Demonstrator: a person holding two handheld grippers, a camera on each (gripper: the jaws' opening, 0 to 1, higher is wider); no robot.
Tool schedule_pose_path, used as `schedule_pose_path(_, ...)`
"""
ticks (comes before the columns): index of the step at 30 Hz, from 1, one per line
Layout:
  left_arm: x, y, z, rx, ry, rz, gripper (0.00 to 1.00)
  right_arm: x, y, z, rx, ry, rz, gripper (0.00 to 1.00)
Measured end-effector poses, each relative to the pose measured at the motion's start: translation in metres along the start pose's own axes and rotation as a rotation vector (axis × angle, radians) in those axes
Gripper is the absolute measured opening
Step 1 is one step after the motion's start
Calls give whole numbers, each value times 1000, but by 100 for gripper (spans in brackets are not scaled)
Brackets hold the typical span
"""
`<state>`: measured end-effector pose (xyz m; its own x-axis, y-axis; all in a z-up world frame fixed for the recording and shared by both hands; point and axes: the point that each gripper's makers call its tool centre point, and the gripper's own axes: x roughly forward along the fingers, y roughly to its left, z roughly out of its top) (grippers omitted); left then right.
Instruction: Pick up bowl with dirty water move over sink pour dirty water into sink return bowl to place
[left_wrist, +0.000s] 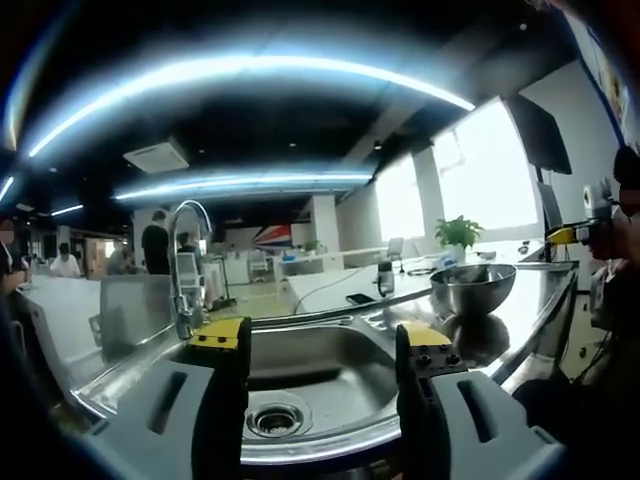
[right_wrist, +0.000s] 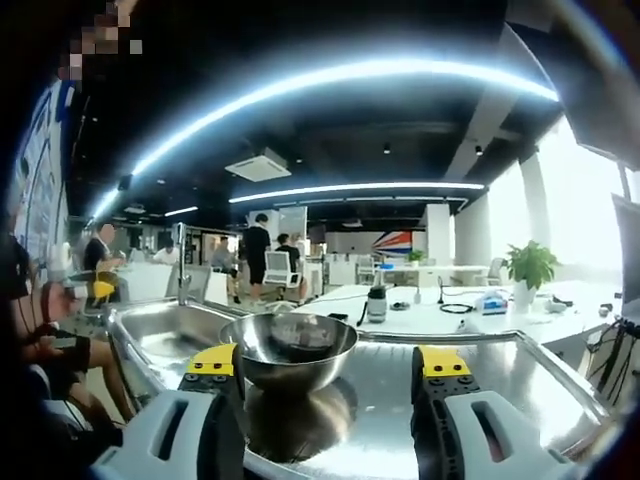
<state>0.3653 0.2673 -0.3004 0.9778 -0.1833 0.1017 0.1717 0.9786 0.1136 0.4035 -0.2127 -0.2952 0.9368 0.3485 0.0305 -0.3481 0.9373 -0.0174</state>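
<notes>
A shiny steel bowl (right_wrist: 290, 350) stands upright on the steel drainboard (right_wrist: 480, 375), a little ahead of my right gripper (right_wrist: 326, 362), which is open with nothing between its jaws. I cannot see the bowl's contents clearly. In the left gripper view the same bowl (left_wrist: 472, 288) sits to the right of the sink basin (left_wrist: 320, 370). My left gripper (left_wrist: 322, 337) hangs open over the basin's near edge, with the drain (left_wrist: 274, 419) just ahead. The right gripper (left_wrist: 585, 225) shows at the far right of that view.
A curved tap (left_wrist: 186, 262) rises behind the basin on the left. A dark bottle (right_wrist: 376, 303), cables and a potted plant (right_wrist: 528, 268) stand on the white counter behind. People are in the office beyond. A person's hand (right_wrist: 45, 345) is at the left.
</notes>
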Motion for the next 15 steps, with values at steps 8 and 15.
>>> schedule_pose_path(8,0,3,0,-4,-2,7,58,5,-2,24,122,-103,2,47)
schedule_pose_path(15,2,0,-1,-5,-1,-1,58,13,1,15,43,-16,23,54)
